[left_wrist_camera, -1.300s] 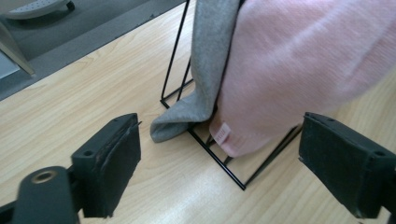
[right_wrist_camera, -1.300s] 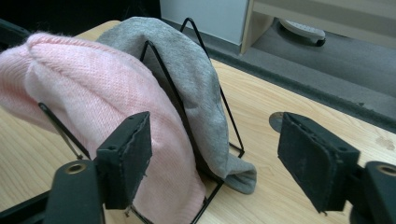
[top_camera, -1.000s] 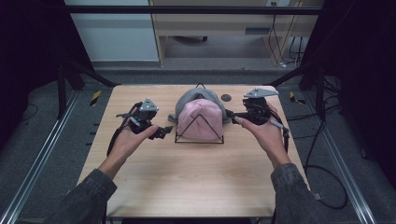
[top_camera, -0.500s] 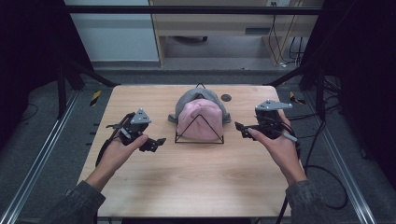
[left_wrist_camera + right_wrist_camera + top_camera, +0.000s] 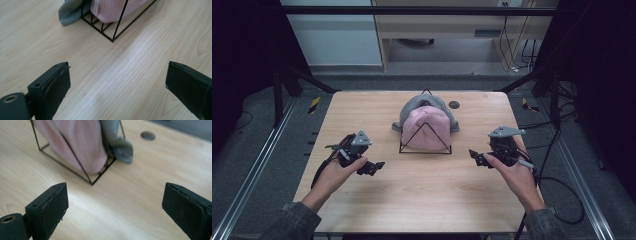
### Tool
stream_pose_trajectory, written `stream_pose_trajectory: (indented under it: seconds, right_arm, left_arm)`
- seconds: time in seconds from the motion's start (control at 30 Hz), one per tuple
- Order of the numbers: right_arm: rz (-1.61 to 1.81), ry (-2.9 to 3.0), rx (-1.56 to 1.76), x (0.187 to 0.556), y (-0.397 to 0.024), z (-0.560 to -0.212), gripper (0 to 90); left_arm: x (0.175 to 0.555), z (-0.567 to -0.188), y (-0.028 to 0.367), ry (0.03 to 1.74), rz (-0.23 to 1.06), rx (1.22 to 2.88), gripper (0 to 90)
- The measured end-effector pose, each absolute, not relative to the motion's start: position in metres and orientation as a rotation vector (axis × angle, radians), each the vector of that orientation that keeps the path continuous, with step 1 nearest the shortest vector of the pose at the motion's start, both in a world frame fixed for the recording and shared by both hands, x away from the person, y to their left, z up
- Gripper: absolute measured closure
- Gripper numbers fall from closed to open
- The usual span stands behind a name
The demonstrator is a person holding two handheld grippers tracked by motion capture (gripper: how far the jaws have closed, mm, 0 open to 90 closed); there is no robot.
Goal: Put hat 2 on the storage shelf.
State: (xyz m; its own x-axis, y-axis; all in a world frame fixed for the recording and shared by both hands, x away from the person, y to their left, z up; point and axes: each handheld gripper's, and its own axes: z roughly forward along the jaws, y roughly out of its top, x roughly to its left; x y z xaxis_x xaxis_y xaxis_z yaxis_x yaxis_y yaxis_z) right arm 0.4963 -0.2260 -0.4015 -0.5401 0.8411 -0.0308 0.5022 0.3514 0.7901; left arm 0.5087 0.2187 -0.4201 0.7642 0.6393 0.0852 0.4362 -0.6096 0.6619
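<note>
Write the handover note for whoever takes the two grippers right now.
Left gripper: open, holding nothing, over bare table left of the rack.
Right gripper: open, holding nothing, to the rack's right.
Black wire rack: mid-table, with the pink beanie draped on it and the grey beanie behind it, also on the rack.
Done: both beanies sit on the rack.
Left: apparently nothing to place; check that the grey beanie's edge, trailing onto the table, is acceptable.

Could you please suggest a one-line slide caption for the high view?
Both open grippers, left and right, flank a wire rack holding pink and grey cloths.
</note>
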Motion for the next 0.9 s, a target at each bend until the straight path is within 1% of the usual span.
stream_pose_trajectory:
  seconds: [0.13, 0.17, 0.43, 0.57, 0.73, 0.9]
  right_arm:
    - [1.028, 2.219, 1.19, 0.493, -0.225, -0.42, 7.3]
    - [1.027, 2.239, 1.215, 0.491, -0.225, -0.434, 7.3]
    - [0.989, 2.268, 1.306, 0.492, -0.226, -0.472, 7.9]
    - [0.963, 2.27, 1.344, 0.493, -0.227, -0.483, 8.4]
    - [0.942, 2.271, 1.389, 0.495, -0.231, -0.492, 8.8]
    - [0.9, 2.283, 1.391, 0.493, -0.231, -0.5, 8.8]
  left_arm:
    - [0.508, -0.433, 0.221, 0.817, 0.393, 2.332, 5.4]
    - [0.508, -0.44, 0.222, 0.824, 0.374, 2.338, 5.4]
    - [0.511, -0.465, 0.228, 0.857, 0.316, 2.372, 5.7]
    - [0.513, -0.479, 0.234, 0.899, 0.283, 2.379, 5.8]
    - [0.511, -0.489, 0.236, 0.909, 0.26, 2.417, 5.7]
    - [0.509, -0.492, 0.235, 0.895, 0.263, 2.412, 2.2]
